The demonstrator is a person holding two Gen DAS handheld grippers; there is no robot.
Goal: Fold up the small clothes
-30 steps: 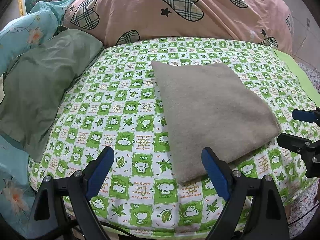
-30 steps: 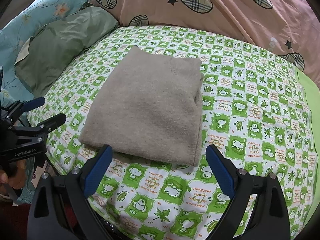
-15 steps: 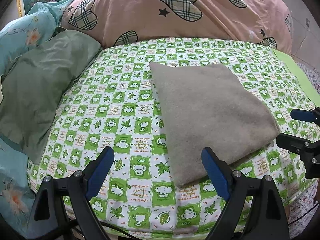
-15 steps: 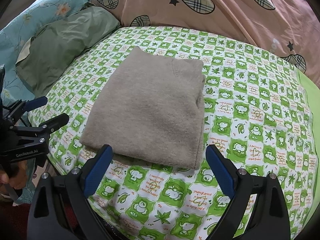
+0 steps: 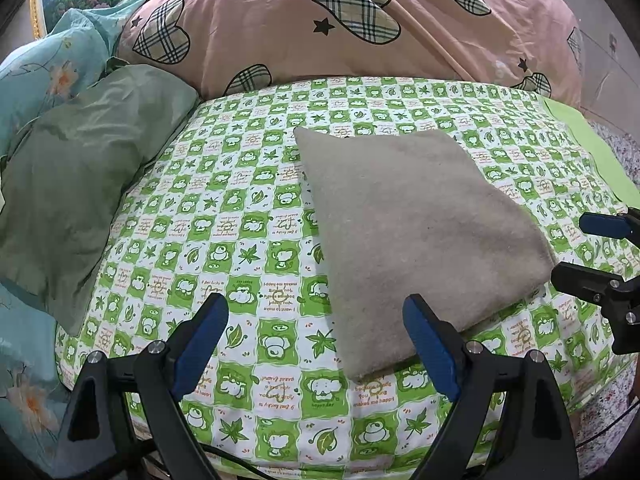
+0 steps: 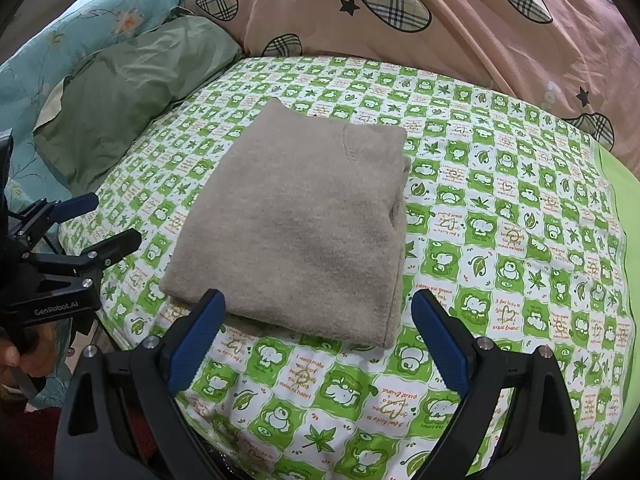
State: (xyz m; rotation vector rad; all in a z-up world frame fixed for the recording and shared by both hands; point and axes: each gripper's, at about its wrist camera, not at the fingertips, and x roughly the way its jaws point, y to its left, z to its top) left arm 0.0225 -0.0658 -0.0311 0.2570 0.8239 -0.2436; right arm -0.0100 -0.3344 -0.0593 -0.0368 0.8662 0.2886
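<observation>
Beige folded garment [image 6: 304, 224], centre frame on the checked sheet [image 6: 500, 240]; left gripper [image 5: 316, 344] and right gripper [image 6: 316, 332] held spread, empty; layers liable to be dragged apart if snagged.

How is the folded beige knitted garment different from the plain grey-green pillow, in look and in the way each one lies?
The folded beige knitted garment is fuzzy and forms a neat flat rectangle; the plain grey-green pillow is smooth, wrinkled cloth and puffy. The garment lies on the middle of the green-and-white checked bed sheet; the pillow lies at the sheet's edge, against the teal floral bedding. Both are plain, without pattern, and neither is held by any tongs.
</observation>
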